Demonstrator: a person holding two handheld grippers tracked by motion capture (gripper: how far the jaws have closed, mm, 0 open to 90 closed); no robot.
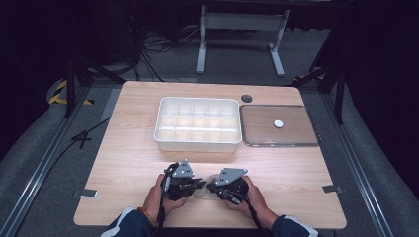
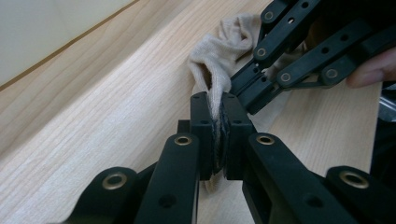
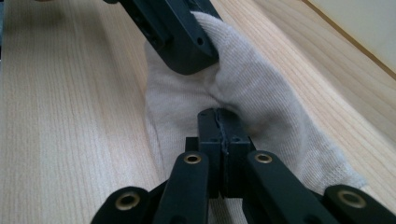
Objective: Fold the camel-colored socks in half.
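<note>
A cream knitted sock (image 3: 261,88) lies on the wooden table (image 1: 133,163) near its front edge, bunched between both grippers (image 1: 205,186). My left gripper (image 2: 219,109) is shut on a fold of the sock (image 2: 215,70). Facing it, my right gripper (image 3: 218,119) is shut on the sock's fabric as well. In the high view the left gripper (image 1: 196,184) and right gripper (image 1: 213,188) meet tip to tip, each held in a hand. Most of the sock is hidden there under the jaws.
A white tray with several compartments (image 1: 197,140) stands mid-table. To its right lies a flat clear-rimmed tray (image 1: 301,140) holding a small white disc (image 1: 278,124). A dark round spot (image 1: 246,98) marks the table behind. A table frame (image 1: 242,34) stands on the floor beyond.
</note>
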